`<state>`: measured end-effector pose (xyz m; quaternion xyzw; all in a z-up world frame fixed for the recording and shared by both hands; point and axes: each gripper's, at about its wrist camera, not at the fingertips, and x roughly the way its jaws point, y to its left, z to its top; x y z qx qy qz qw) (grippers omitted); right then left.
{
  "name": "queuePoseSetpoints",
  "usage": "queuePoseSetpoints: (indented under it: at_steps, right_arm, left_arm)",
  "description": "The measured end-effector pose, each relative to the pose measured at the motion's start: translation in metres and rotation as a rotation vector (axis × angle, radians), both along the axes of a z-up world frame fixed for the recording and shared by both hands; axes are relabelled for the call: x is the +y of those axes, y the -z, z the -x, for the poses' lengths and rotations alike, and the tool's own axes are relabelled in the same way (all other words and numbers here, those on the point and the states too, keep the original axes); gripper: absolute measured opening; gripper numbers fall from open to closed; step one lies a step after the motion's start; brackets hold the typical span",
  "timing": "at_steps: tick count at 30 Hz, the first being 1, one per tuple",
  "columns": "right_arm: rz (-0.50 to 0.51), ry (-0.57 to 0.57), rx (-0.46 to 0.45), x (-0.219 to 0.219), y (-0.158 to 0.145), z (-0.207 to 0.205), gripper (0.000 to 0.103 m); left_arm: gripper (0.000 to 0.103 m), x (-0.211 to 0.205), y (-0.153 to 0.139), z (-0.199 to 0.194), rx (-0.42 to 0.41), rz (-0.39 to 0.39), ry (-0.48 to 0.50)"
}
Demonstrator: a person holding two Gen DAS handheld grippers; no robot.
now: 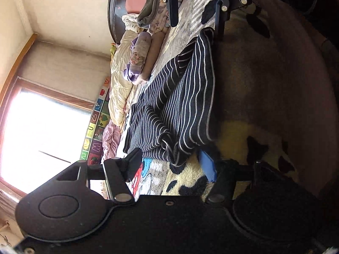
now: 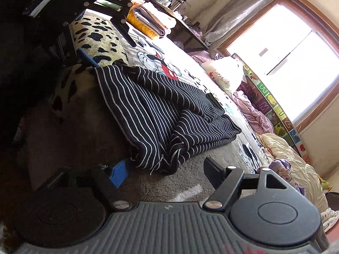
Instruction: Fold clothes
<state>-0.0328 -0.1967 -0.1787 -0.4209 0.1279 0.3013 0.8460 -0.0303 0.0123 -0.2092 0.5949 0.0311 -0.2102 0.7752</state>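
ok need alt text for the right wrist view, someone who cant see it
A black garment with thin white stripes lies partly folded on a cartoon-print blanket covering a bed. The right gripper sits just short of its near edge with jaws open and empty, and the left gripper is at the far end. A bright window fills the right side.

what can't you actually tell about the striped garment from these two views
- Striped garment: folded layers hide what kind of garment it is and its underside, in both wrist views.
- Near corner by the left gripper: in shadow, left wrist view.
- Edge near the right gripper: dark folds hide the hem, right wrist view.
- Window: blown out.
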Motion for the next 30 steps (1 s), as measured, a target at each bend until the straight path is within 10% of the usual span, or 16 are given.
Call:
queuePoseSetpoints:
  at_steps: [15,27,29,30]
  right_arm:
    - [0.139,-0.046,-0.100,-0.001,0.013,-0.014,0.067]
    - [0.173,-0.142,-0.170,0.022,0.023,-0.035,0.060]
    - [0.180,-0.169,-0.148,0.023,0.023,-0.039,0.050]
    - [0.177,-0.176,-0.121,0.023,0.023,-0.042,0.039]
  left_arm:
    - [0.062,-0.006,-0.003,-0.011,0.027,0.069,-0.044]
    - [0.063,-0.008,0.013,-0.029,-0.057,-0.038,0.061]
    - [0.054,-0.009,0.013,-0.029,-0.059,-0.044,0.068]
    - [0.033,-0.009,0.013,-0.029,-0.055,-0.052,0.061]
